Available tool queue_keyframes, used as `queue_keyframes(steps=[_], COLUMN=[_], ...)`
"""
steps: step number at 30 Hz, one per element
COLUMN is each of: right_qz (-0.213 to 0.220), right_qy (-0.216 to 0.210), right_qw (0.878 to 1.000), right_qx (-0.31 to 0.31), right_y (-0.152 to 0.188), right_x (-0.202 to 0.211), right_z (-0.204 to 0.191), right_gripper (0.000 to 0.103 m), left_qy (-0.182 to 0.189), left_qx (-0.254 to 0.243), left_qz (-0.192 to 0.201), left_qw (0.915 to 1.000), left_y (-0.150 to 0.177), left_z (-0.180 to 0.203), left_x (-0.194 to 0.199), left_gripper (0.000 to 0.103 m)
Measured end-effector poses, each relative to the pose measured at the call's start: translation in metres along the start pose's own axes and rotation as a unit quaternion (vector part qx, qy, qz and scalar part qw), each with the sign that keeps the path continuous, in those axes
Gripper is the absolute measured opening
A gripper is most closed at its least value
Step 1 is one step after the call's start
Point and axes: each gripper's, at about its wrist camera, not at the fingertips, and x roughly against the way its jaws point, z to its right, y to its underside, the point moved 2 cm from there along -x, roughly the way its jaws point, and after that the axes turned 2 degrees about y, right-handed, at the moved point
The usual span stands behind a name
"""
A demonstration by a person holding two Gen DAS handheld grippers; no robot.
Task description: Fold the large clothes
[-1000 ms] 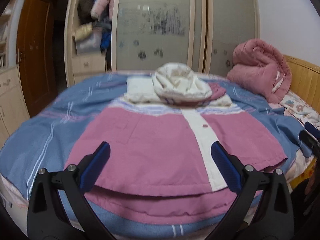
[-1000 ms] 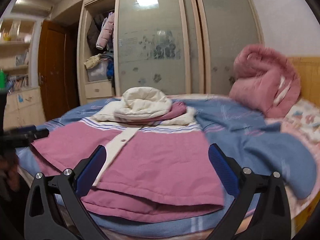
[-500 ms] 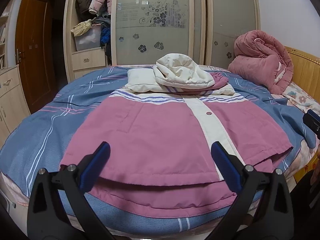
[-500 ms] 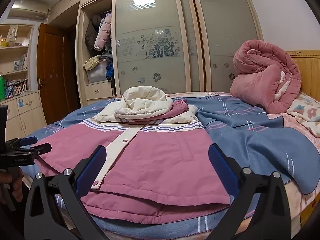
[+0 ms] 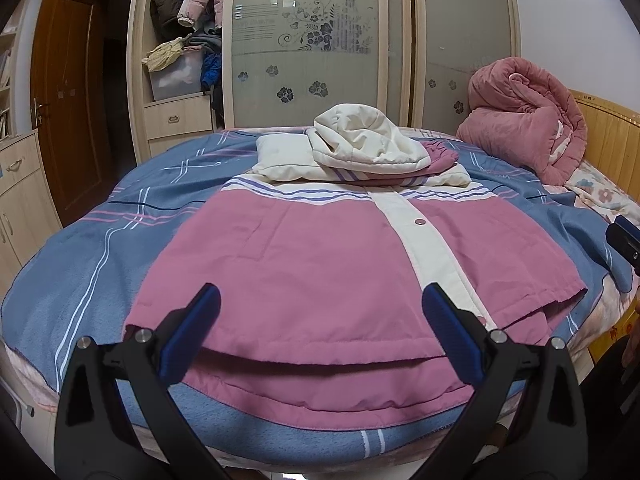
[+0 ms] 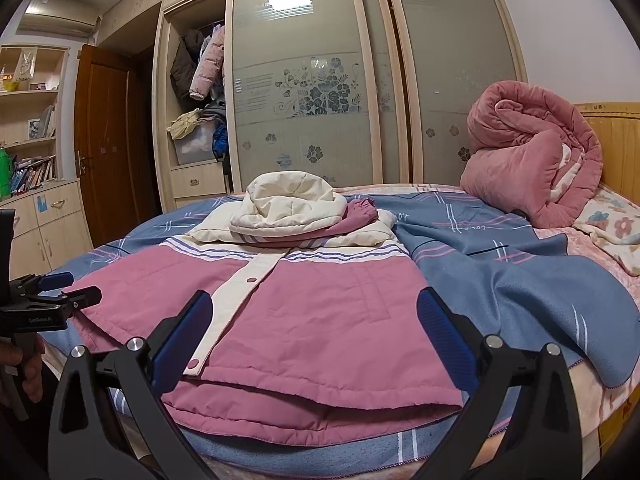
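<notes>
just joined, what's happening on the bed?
A person holds a set of tongs in each hand, both aimed at a pink and cream hooded jacket spread front-up on a blue blanket. The left tongs and right tongs are both open near the jacket's hem, gripping nothing. The sleeves look already tucked in and the hood lies flopped over the collar. The bottom-up fold is not yet made. A rolled pink quilt sits by the headboard.
</notes>
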Motion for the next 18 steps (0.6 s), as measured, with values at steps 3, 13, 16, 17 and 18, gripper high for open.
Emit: queue_keyframes(steps=[3, 13, 16, 17, 18], right_qz=[0.002, 0.001, 0.0, 0.0, 0.0], right_qy=[0.001, 0.002, 0.002, 0.002, 0.002], right_qw=[1.0, 1.0, 1.0, 1.0, 1.0], right_qx=[0.001, 0.0, 0.0, 0.0, 0.0], right_y=[0.0002, 0.0011, 0.0014, 0.0015, 0.0014], right_x=[0.0004, 0.0011, 0.0013, 0.0016, 0.0016], right_z=[0.0004, 0.0012, 0.0014, 0.0011, 0.0011], right_gripper=[0.102, 0.102, 0.102, 0.102, 0.102], left_qy=[0.0, 0.0, 0.001, 0.001, 0.0], left_qx=[-0.001, -0.007, -0.006, -0.007, -0.007], left_qz=[0.0, -0.001, 0.001, 0.001, 0.001], left_qw=[1.0, 1.0, 1.0, 1.0, 1.0], left_y=[0.001, 0.0001, 0.0002, 0.0004, 0.0005], left_z=[0.0, 0.0017, 0.002, 0.0025, 0.0026], left_x=[0.0002, -0.0004, -0.0002, -0.0004, -0.0004], left_gripper=[0.101, 0.101, 0.101, 0.101, 0.101])
